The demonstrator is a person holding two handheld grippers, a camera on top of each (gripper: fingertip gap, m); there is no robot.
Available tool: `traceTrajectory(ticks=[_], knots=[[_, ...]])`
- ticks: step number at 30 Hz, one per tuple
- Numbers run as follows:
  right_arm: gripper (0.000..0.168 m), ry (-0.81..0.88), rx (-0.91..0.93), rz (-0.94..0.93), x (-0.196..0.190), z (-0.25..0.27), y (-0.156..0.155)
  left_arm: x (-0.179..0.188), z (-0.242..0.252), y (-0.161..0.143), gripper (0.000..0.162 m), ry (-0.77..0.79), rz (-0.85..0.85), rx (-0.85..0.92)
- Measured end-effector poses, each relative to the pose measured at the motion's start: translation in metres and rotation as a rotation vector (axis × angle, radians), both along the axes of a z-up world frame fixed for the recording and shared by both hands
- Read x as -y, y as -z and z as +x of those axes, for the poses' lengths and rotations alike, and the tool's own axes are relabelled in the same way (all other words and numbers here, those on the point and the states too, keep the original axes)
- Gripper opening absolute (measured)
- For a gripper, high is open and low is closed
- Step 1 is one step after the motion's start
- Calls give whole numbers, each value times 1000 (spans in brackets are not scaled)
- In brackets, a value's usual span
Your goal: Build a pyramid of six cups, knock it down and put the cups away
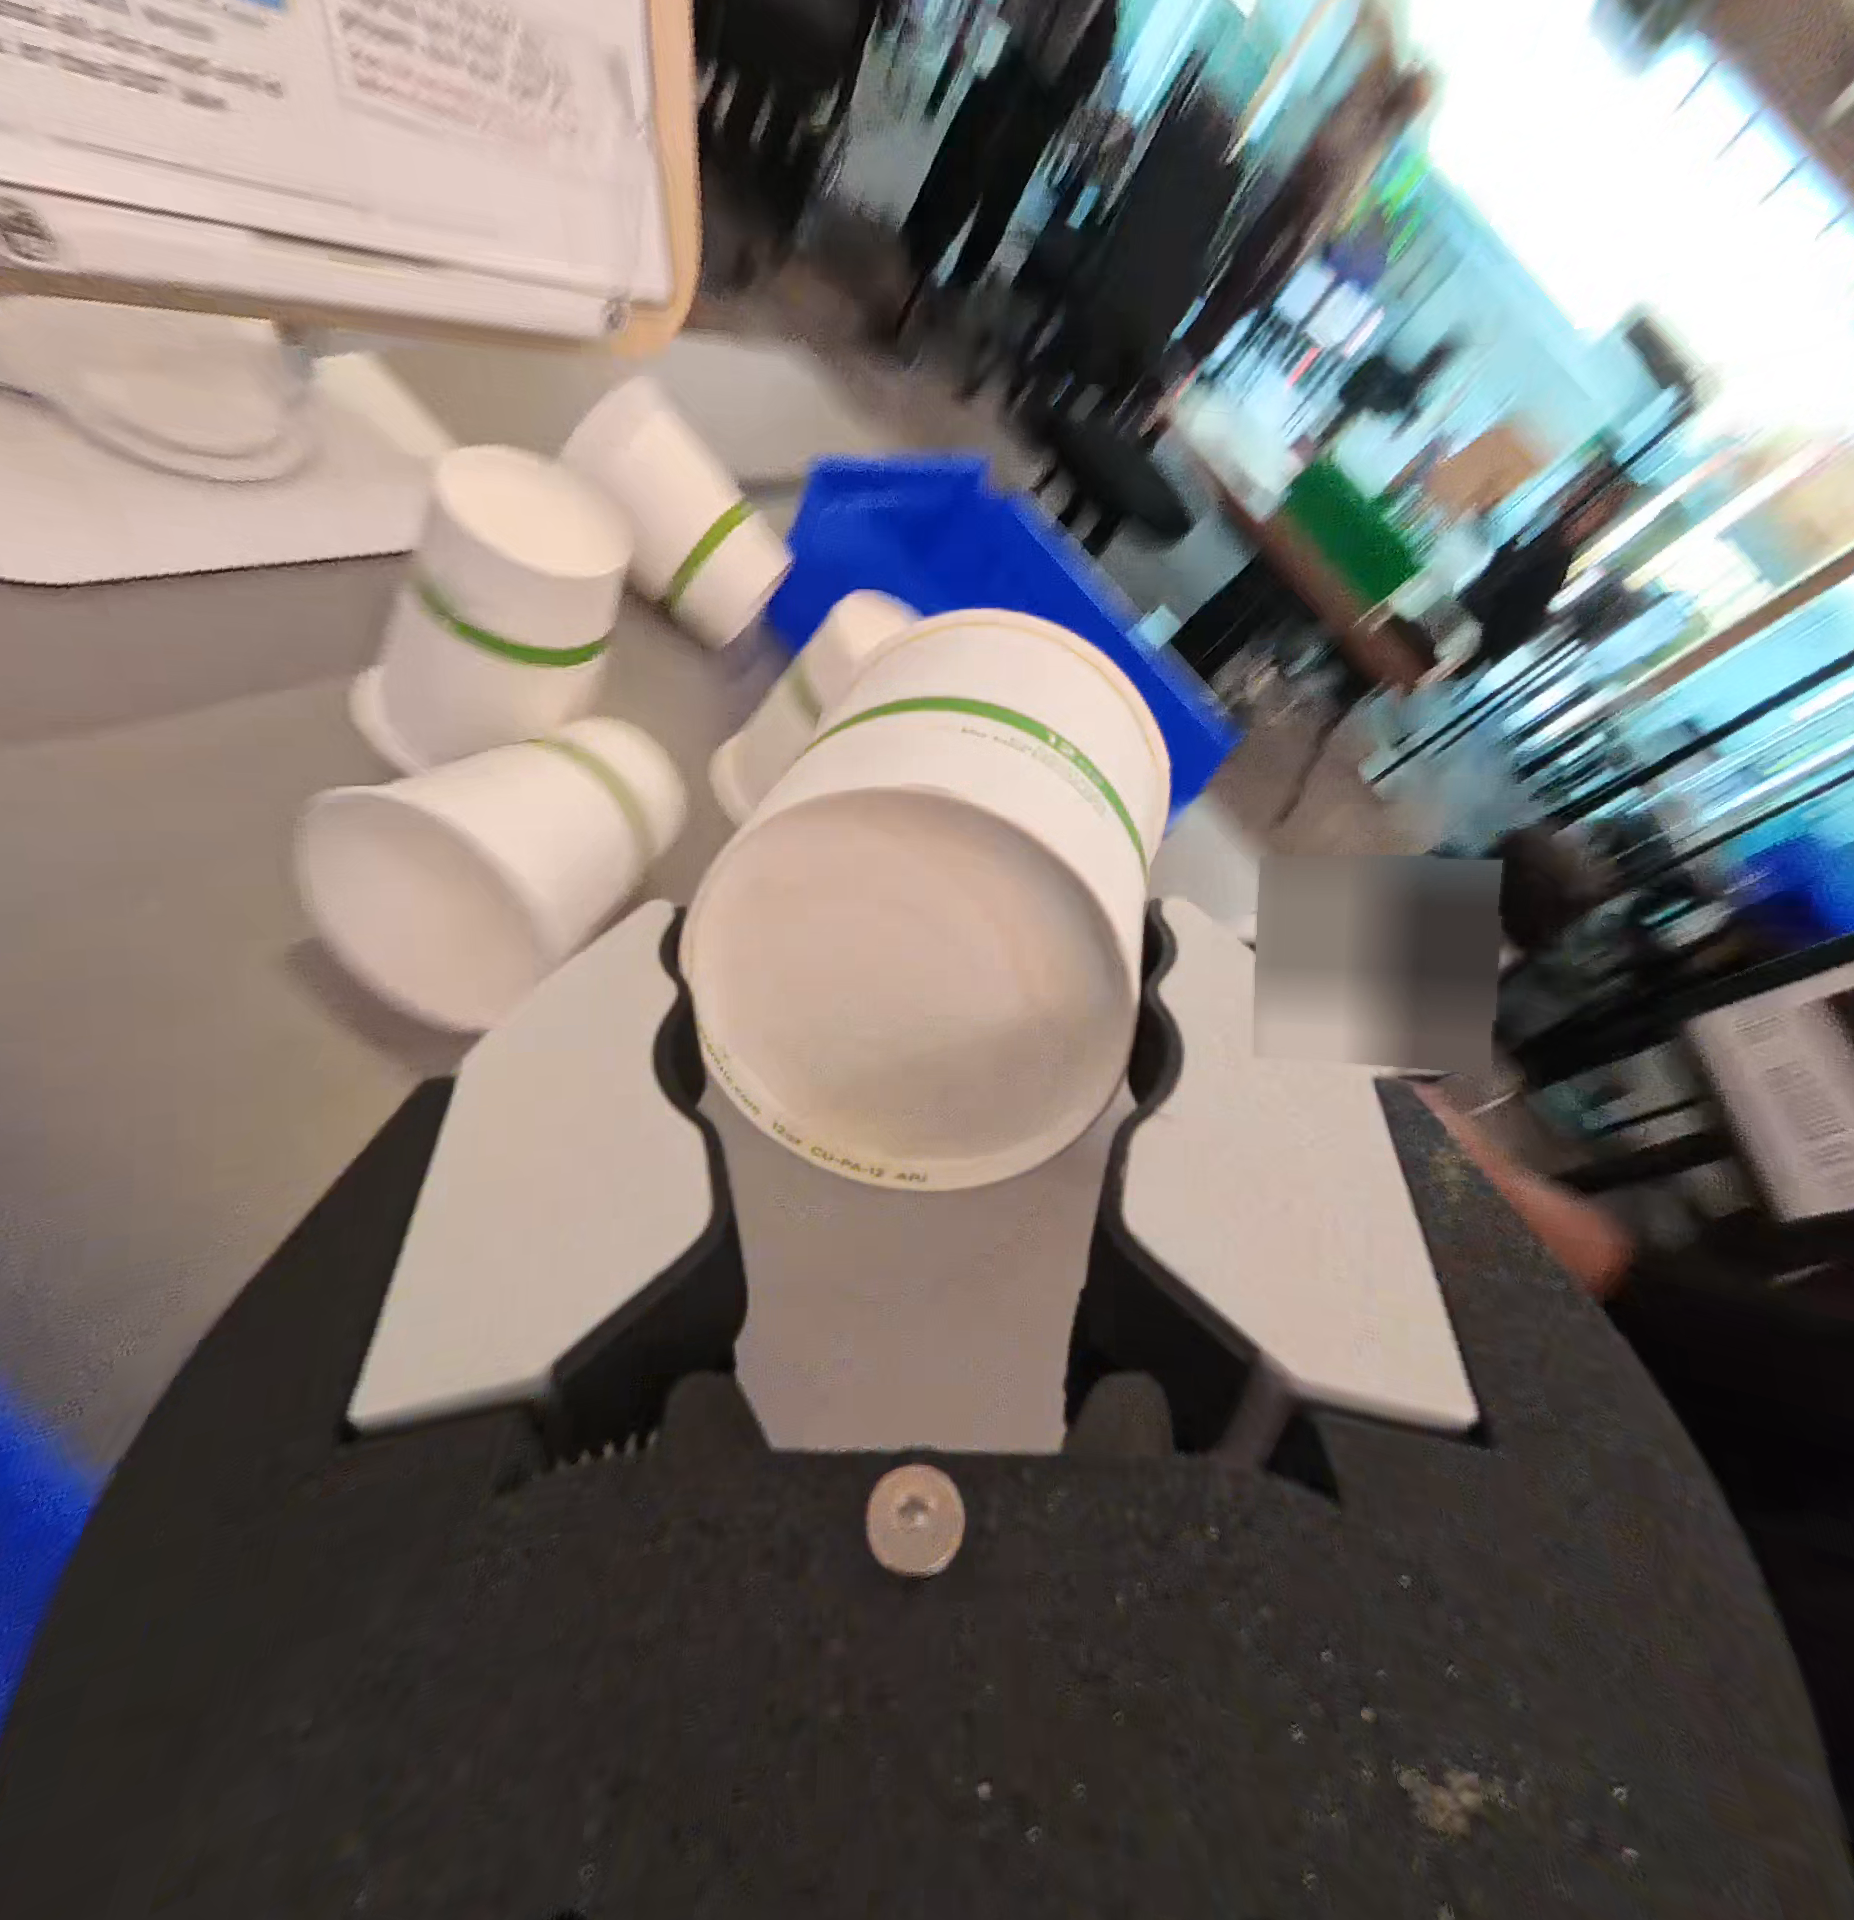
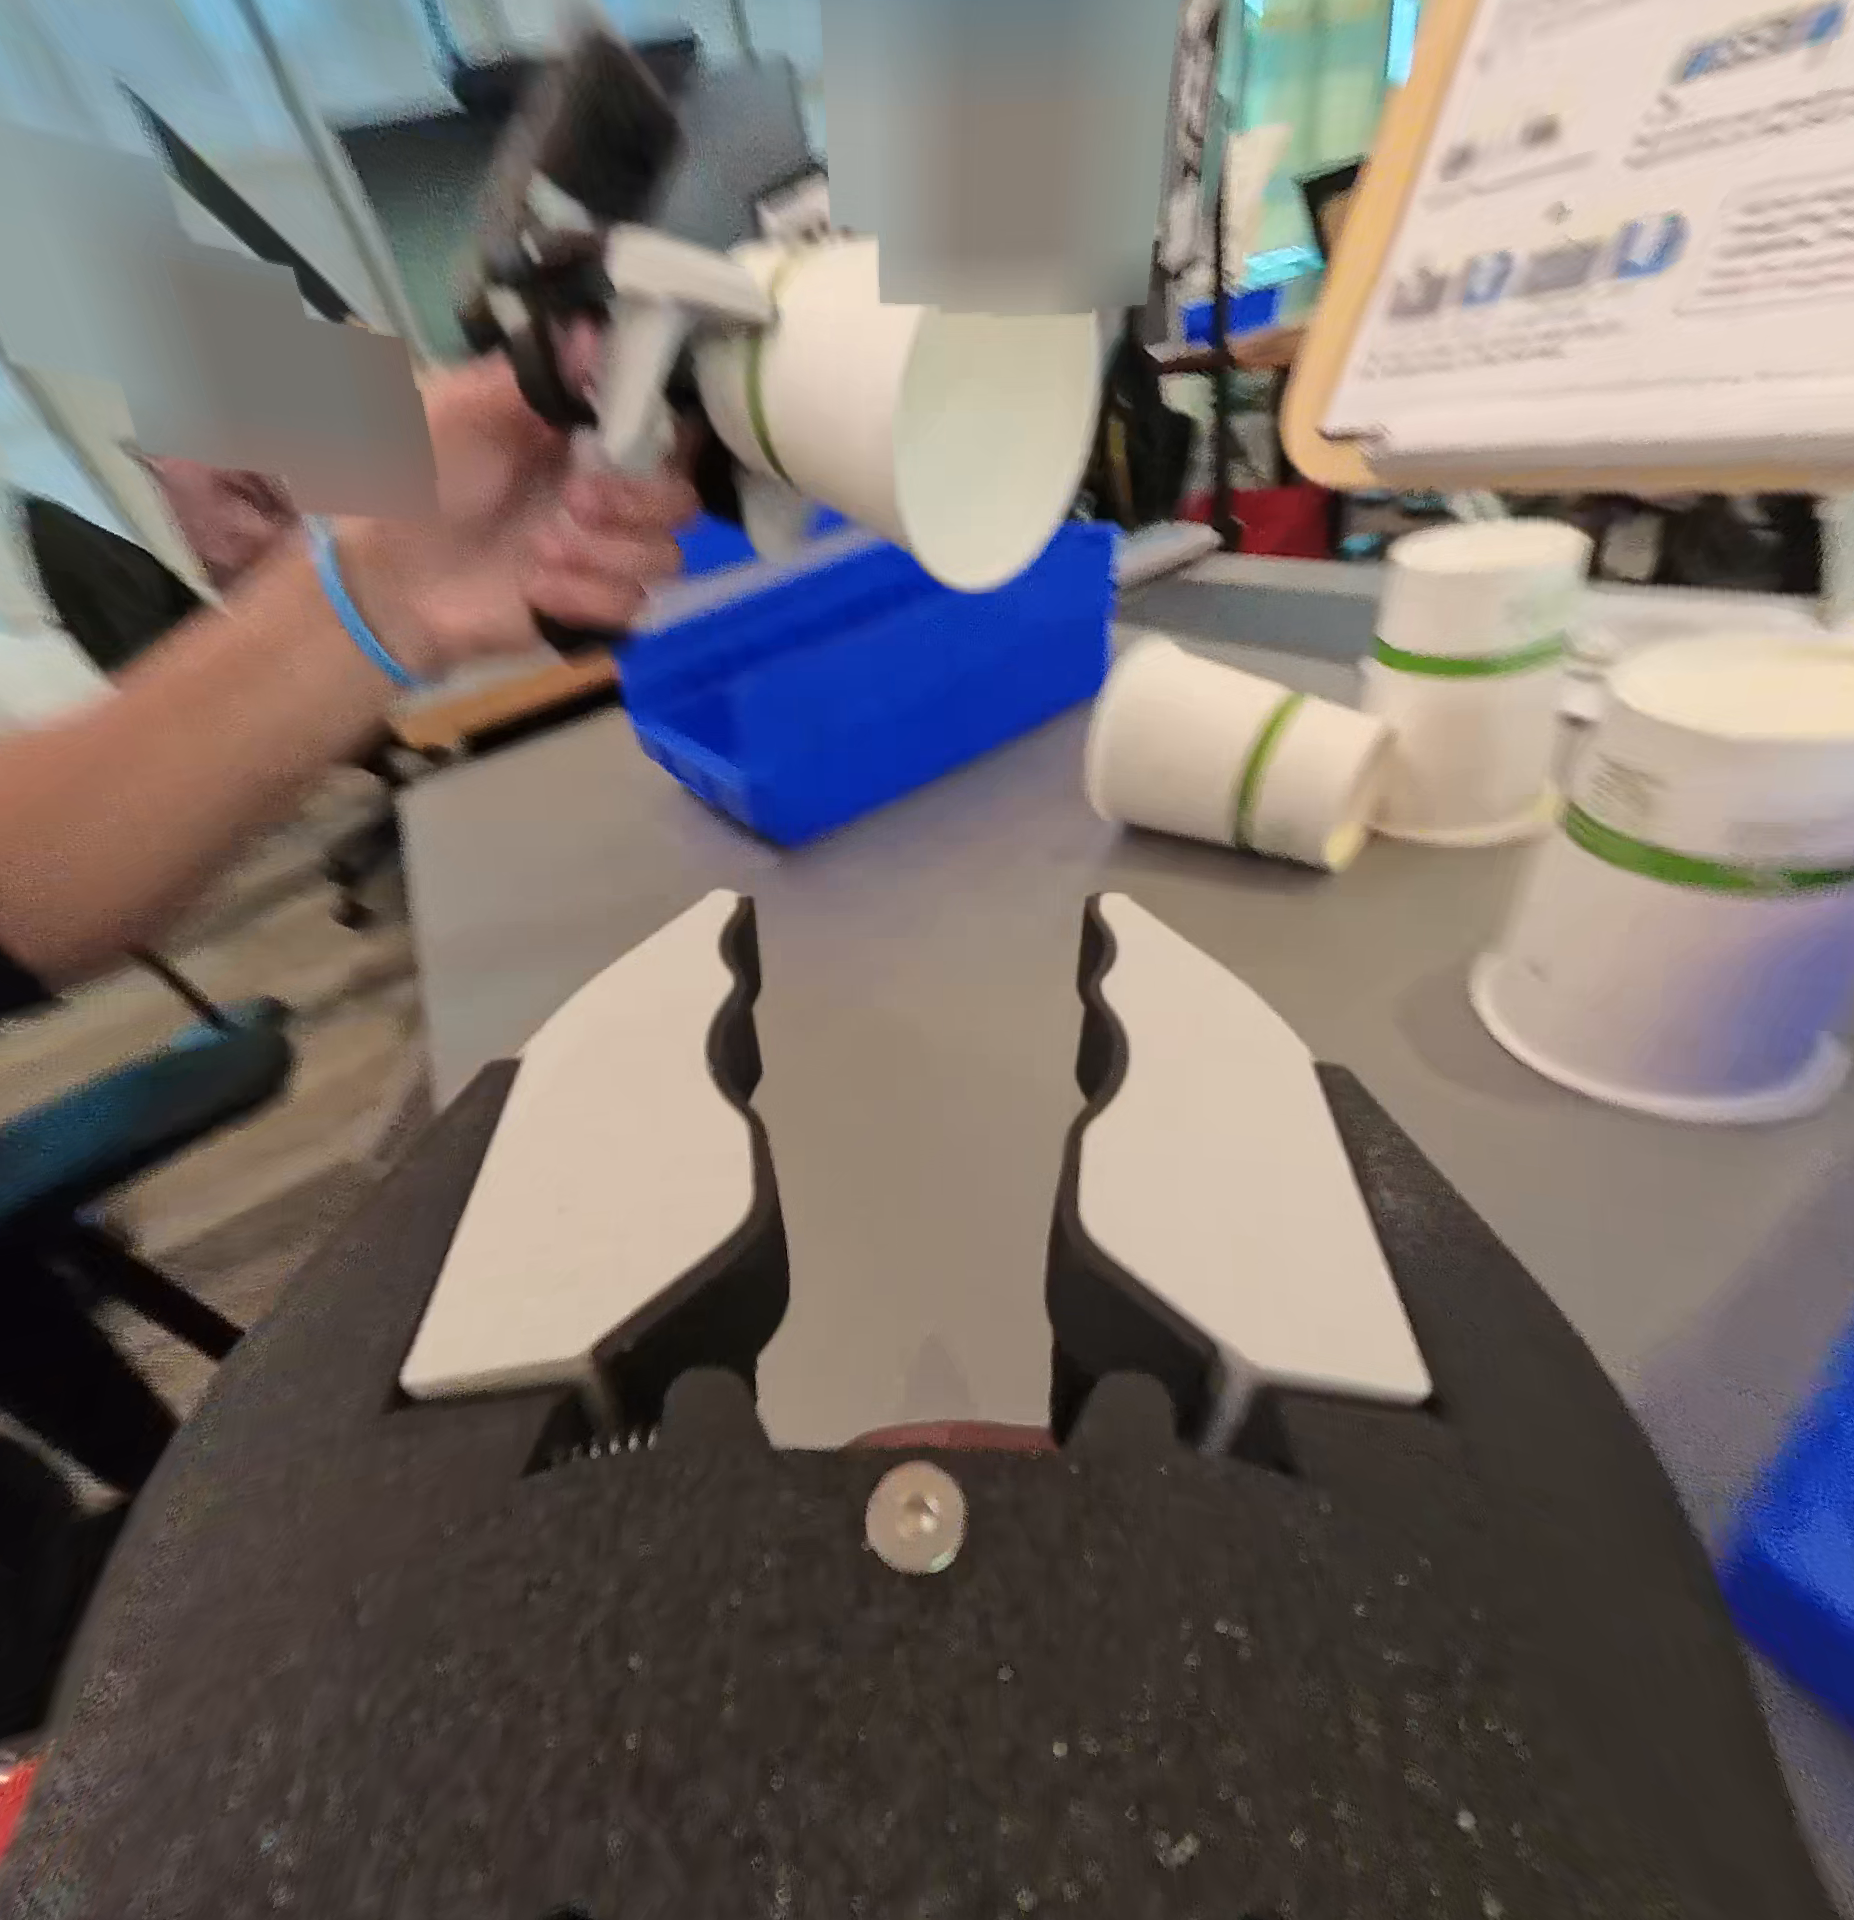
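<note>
My left gripper is shut on a white paper cup with a green band, near its base, and holds it in the air with its bottom towards the camera. In the right wrist view the left gripper holds this cup tilted, mouth down, above a blue bin. Several other cups are on the grey table: one on its side and two upside down. My right gripper is open and empty, low over the table.
The blue bin stands behind the cups in the left wrist view; one cup lies on its side close to my left fingers. A board with papers stands at the back right. Another blue object is at the near right edge.
</note>
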State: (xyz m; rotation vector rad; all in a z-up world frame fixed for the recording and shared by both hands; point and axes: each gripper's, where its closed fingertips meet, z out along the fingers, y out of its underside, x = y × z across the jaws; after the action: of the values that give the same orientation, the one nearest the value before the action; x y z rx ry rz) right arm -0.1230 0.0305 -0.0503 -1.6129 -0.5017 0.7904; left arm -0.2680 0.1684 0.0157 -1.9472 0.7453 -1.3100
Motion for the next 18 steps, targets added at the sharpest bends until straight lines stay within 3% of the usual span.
traceTrajectory(ticks=[2,6,11,13,15,18], knots=[[58,-99,-74,50,-4,-17,-27,21,15,-6,80,50,-85,173],[56,-169,-27,179,-22,-33,-58,48,45,2,80,142,-145,299],[52,-339,-84,44,-33,-47,-72,65,73,9,80,204,-118,317],[32,-387,-82,26,-31,-48,-73,65,78,8,80,197,-104,330],[0,-411,-27,33,-29,-48,-67,65,82,7,80,203,-139,349],[0,-395,-26,40,-32,-44,-69,65,82,10,80,190,-128,353]])
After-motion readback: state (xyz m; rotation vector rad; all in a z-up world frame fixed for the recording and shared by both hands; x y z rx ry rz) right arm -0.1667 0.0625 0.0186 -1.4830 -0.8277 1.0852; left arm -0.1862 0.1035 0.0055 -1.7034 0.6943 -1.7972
